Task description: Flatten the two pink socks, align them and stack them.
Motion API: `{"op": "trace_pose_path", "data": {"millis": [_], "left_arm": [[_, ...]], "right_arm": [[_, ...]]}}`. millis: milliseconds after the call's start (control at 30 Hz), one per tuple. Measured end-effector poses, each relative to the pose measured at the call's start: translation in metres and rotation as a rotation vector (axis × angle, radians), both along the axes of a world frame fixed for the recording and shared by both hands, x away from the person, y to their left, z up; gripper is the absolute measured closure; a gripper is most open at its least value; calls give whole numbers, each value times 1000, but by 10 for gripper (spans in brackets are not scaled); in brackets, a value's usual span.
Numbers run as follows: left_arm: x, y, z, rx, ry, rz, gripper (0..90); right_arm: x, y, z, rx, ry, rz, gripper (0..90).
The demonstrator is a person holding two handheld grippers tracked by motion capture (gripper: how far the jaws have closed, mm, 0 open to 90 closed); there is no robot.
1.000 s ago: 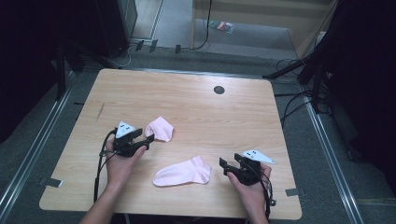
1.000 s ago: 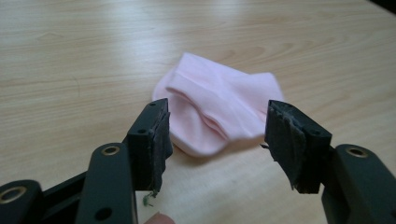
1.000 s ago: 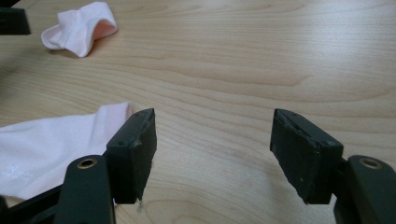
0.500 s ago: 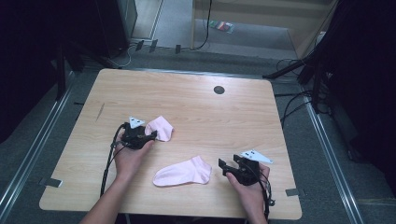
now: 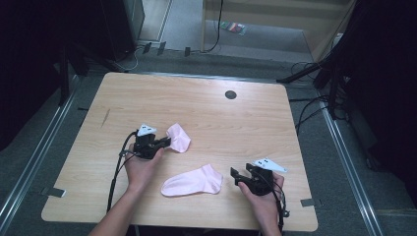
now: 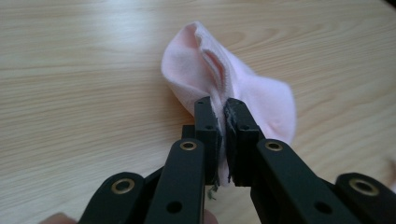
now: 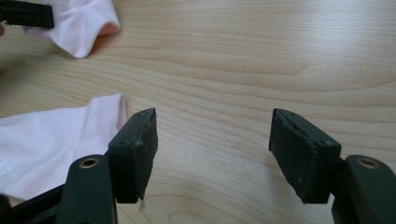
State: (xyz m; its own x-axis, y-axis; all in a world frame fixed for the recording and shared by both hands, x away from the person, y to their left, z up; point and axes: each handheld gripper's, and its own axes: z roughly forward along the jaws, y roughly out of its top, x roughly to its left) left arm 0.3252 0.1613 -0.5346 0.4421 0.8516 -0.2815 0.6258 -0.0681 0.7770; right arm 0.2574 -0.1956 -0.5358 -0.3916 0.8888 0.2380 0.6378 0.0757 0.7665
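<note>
Since I want the folded sock (image 6: 201,70) lifted, my left claw (image 6: 219,109) has just been closing and now pinches its edge. My right claw (image 7: 212,135) waits open beside the flat sock (image 5: 192,181).

The tabletop (image 5: 211,113) is showing pale, smooth wood grain with a matt finish; both socks (image 5: 178,137) (image 5: 193,181) are looking like soft pink knit cloth.

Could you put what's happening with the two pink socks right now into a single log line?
left gripper: just closed, pinching folded pink sock | right gripper: open, beside flat pink sock | table: both socks resting
</note>
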Motion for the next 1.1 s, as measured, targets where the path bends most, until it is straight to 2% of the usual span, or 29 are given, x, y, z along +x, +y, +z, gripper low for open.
{"op": "trace_pose_path", "data": {"millis": [133,167,233,333,400,467,500,567,600,667,700,733,767,800,833,867,900,933,1000,1033,1067,1100], "left_arm": [[-8,-19,6,-38,7,-83,854],[-8,-19,6,-38,7,-83,854],[-11,-26,6,-29,8,-115,851],[-8,-29,-3,-24,18,-80,820],[-6,-25,-4,-34,17,-70,687],[-6,-20,-2,-35,-6,-60,567],[-6,-16,-1,-41,-17,-57,536],[-6,-13,0,-44,-29,-54,537],[-7,-6,0,-66,-27,-53,549],[-8,-3,0,-60,-26,-62,575],[-9,-3,-2,-48,-21,-66,594],[-12,-3,-5,-43,1,-87,618],[-12,-3,-5,-43,1,-87,633],[-13,-5,-8,-23,14,-101,656],[-13,-5,-8,-23,14,-101,669],[-13,-6,-10,-32,34,-118,674],[-13,-6,-10,-32,34,-118,674],[-11,-7,-11,-38,49,-117,673],[-11,-7,-11,-45,55,-115,667],[-10,-7,-11,-61,62,-115,667],[-9,-8,-11,-70,69,-112,656],[-9,-8,-11,-70,69,-112,649]], "right_arm": [[0,2,0,-5,0,4,330],[0,2,0,-5,0,4,330],[-1,5,-1,-8,1,7,330],[-1,6,-1,-10,0,9,330],[-2,8,-1,-16,-4,6,329],[-3,10,3,-29,-26,7,329],[-4,13,5,-23,-35,13,333],[-4,16,9,-15,-46,22,348],[-4,27,16,-7,-71,55,392],[-2,40,21,-7,-87,113,443],[0,48,23,-11,-88,138,473],[1,56,24,-16,-87,164,504],[3,63,24,-25,-94,187,533],[6,71,24,-30,-97,212,559],[6,71,24,-30,-97,212,559],[12,86,24,-47,-98,249,588],[12,86,24,-47,-98,249,588],[19,101,21,-70,-91,282,607],[26,114,19,-99,-88,309,611],[26,114,19,-99,-88,309,611],[33,126,17,-135,-90,331,607],[36,131,16,-150,-86,341,600]]}}
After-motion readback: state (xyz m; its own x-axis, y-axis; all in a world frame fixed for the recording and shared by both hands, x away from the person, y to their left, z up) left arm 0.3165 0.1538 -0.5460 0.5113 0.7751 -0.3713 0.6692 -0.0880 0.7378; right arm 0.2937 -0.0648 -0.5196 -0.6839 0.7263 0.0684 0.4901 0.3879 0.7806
